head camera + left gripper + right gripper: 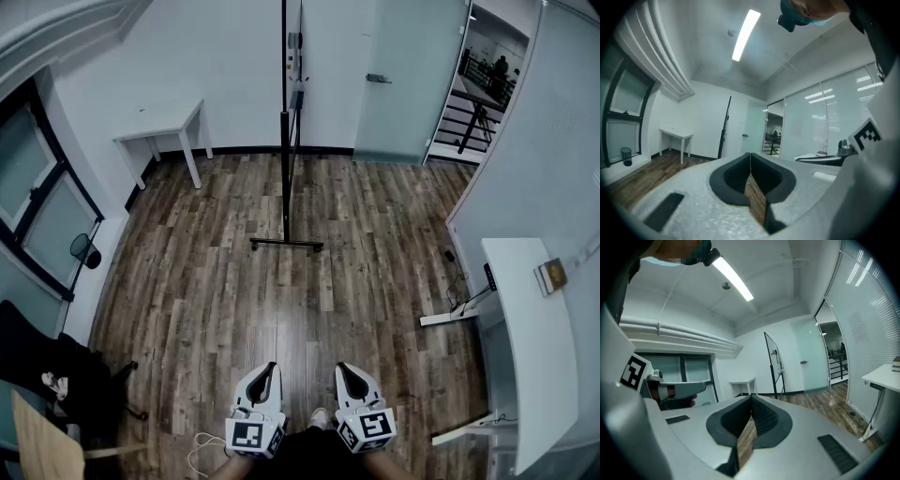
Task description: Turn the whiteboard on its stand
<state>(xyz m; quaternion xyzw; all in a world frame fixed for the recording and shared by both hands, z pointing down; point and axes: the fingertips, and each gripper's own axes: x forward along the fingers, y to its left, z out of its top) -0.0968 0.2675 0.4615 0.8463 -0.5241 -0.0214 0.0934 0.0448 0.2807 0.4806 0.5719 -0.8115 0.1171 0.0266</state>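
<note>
Right now the left gripper (270, 370) and the right gripper (344, 369) sit low and close to the person, side by side over the wooden floor (216, 300). Each one has its jaws closed tight with nothing in them. The whiteboard (292, 47) is well apart from them, straight ahead, showing only its thin edge, up on its black stand (286, 187) near the white wall (225, 66), with a small white table (159, 122) to its left.

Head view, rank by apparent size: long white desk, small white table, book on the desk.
1. long white desk
2. small white table, though it stands farther off
3. book
</note>
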